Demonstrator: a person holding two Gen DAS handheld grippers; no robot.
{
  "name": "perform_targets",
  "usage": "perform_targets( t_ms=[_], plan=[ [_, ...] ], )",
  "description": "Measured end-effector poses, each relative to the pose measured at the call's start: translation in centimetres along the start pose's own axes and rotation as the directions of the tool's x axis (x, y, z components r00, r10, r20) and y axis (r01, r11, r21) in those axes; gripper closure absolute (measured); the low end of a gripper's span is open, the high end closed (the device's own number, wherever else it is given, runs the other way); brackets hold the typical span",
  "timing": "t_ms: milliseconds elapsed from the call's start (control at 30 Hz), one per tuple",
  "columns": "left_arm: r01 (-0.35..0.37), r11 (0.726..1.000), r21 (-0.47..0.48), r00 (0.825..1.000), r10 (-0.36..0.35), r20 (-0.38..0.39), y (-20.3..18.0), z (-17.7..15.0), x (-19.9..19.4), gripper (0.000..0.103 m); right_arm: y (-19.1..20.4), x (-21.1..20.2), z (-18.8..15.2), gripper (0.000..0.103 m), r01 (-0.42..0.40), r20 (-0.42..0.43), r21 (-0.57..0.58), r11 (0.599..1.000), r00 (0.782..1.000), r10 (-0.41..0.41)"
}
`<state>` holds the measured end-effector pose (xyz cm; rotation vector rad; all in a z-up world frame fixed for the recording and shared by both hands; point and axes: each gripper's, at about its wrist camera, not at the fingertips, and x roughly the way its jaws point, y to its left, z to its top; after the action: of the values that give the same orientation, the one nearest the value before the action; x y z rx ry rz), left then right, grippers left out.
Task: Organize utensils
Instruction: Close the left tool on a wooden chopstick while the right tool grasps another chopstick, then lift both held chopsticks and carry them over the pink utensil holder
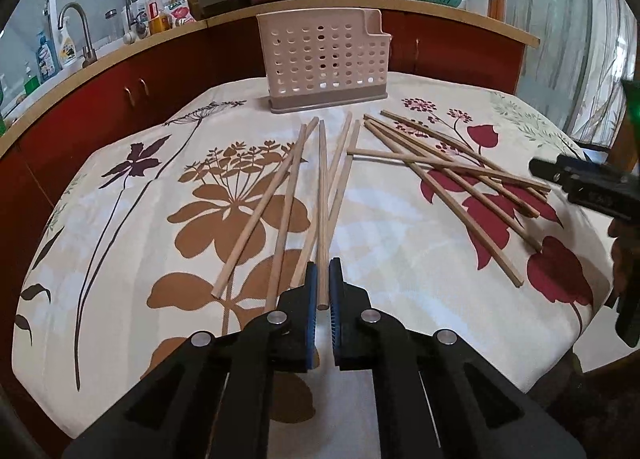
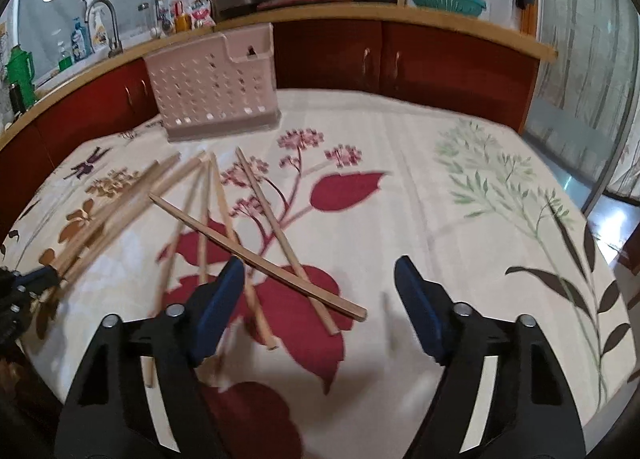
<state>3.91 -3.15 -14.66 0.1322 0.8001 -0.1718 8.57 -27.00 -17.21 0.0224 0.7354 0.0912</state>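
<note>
Left gripper: jaws nearly closed around one chopstick end | Right gripper: wide open, empty, crossed chopsticks between its fingers | Holder: upright beyond

Utensil holder upright at the far middle of the table. Before it, on the table, two chopstick groups: left fan directly before the holder, crossed right pile before it and to its right. Behind the holder, the counter.
</note>
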Motion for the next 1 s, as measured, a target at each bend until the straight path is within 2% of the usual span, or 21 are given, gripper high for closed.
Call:
perform_targets(
  t_ms=[233,333,433,667,1000],
  plan=[
    [-0.003,1.0,-0.001,1.0,0.003,0.004,0.3,0.3,0.0,0.096,-0.5,2.0,-0.6,0.039,-0.017,-0.062,-0.008,1.0,0.998,0.016],
    [-0.001,1.0,-0.002,1.0,0.001,0.005,0.3,0.3,0.0,0.096,-0.5,2.1,-0.8,0.049,-0.013,-0.071,-0.021,1.0,0.997,0.011],
    [-0.002,1.0,-0.002,1.0,0.002,0.005,0.3,0.3,0.1,0.096,-0.7,1.8,-0.8,0.064,-0.016,-0.074,-0.025,1.0,0.997,0.015],
    [-0.002,1.0,-0.008,1.0,0.002,0.008,0.4,0.4,0.0,0.096,-0.3,1.4,-0.9,0.083,-0.065,-0.087,-0.034,0.997,0.994,0.062],
    [-0.003,1.0,-0.016,1.0,0.004,0.017,0.8,0.2,-0.2,0.096,1.2,0.2,-1.7,0.09,-0.102,-0.061,-0.083,0.991,0.993,0.097]
  ],
)
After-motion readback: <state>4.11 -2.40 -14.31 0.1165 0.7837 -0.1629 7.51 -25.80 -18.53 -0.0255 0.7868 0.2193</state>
